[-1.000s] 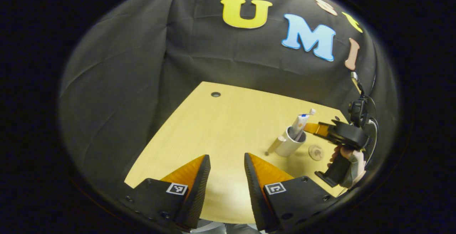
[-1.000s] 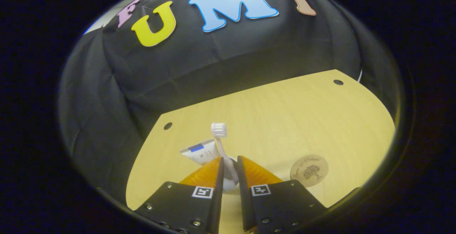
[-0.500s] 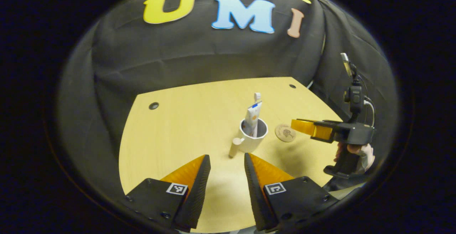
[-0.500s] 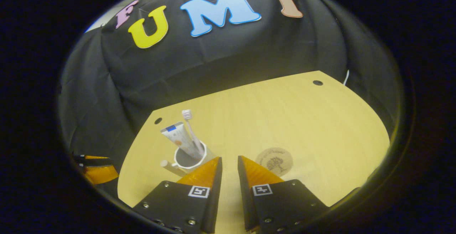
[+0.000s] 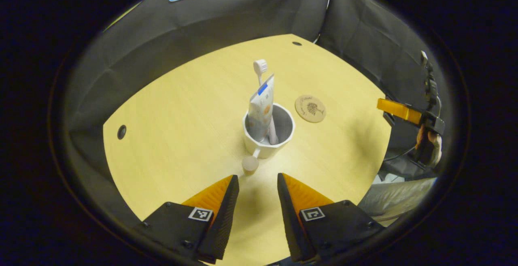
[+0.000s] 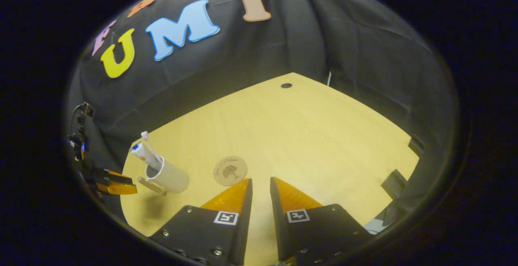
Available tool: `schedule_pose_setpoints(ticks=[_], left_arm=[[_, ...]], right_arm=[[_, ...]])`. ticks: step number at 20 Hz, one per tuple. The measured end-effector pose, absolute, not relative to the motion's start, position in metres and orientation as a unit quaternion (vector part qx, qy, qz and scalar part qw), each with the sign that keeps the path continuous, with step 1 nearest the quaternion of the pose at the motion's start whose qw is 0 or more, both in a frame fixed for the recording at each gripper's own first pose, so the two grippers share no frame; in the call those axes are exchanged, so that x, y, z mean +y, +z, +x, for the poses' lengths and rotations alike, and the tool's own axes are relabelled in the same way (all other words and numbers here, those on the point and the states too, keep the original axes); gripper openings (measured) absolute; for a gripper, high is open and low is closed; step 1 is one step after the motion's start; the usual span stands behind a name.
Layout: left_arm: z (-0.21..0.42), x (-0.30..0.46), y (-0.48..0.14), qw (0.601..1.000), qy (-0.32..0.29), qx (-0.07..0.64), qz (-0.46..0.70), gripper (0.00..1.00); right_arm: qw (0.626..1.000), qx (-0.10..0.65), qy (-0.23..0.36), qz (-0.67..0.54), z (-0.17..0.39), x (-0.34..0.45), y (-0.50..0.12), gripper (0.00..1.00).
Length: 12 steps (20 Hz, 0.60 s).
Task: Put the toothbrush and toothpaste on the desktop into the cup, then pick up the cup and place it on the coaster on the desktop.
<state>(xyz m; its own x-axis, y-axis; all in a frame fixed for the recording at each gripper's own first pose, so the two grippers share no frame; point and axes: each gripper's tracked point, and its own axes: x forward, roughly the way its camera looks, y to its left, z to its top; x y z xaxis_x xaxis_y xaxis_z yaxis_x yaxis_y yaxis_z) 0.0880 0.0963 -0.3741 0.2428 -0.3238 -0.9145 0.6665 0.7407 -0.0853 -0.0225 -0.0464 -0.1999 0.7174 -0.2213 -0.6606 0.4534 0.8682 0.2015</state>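
A white cup (image 5: 283,141) stands upright on the wooden desktop (image 5: 182,108). A toothpaste tube (image 5: 261,110) and a toothbrush (image 5: 260,67) stand in it. The cup's handle (image 5: 250,163) points at my left gripper (image 5: 257,185), which is open a short way in front of it. A round wooden coaster (image 5: 310,108) lies bare just right of the cup. My right gripper (image 6: 260,185) hovers low over the desk with a narrow gap and nothing between its fingers. From there the cup (image 6: 168,175) is far left and the coaster (image 6: 230,170) just ahead-left.
The right gripper (image 5: 398,110) and the hand (image 5: 429,144) holding it show past the desk's right edge. The left gripper (image 6: 111,185) shows beside the cup's handle. Small round holes (image 5: 121,131) mark the desktop near its edges. Black cloth walls ring the desk.
My right gripper has left the toothbrush in the cup and drawn back to the right. My left gripper has swung round and closed in on the cup's handle.
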Motion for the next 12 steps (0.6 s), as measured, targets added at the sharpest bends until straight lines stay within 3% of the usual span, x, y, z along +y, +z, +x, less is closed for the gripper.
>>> schedule_pose_setpoints(ticks=[1,2,5,7,12], left_arm=[[0.094,0.097,-0.379,0.761,-0.323,0.534,0.177,0.68],[0.098,0.099,-0.385,0.750,-0.327,0.543,0.191,0.60],[0.107,0.102,-0.398,0.719,-0.337,0.563,0.229,0.69],[0.111,0.101,-0.407,0.701,-0.347,0.568,0.256,0.69],[0.114,0.085,-0.429,0.666,-0.351,0.587,0.297,0.60]], right_arm=[[0.905,0.326,-0.201,0.184,-0.032,-0.055,-0.201,0.29],[0.900,0.326,-0.215,0.191,-0.042,-0.061,-0.204,0.29],[0.889,0.327,-0.245,0.208,-0.063,-0.076,-0.210,0.29],[0.881,0.328,-0.260,0.219,-0.073,-0.080,-0.214,0.29],[0.869,0.332,-0.282,0.233,-0.080,-0.081,-0.218,0.29]])
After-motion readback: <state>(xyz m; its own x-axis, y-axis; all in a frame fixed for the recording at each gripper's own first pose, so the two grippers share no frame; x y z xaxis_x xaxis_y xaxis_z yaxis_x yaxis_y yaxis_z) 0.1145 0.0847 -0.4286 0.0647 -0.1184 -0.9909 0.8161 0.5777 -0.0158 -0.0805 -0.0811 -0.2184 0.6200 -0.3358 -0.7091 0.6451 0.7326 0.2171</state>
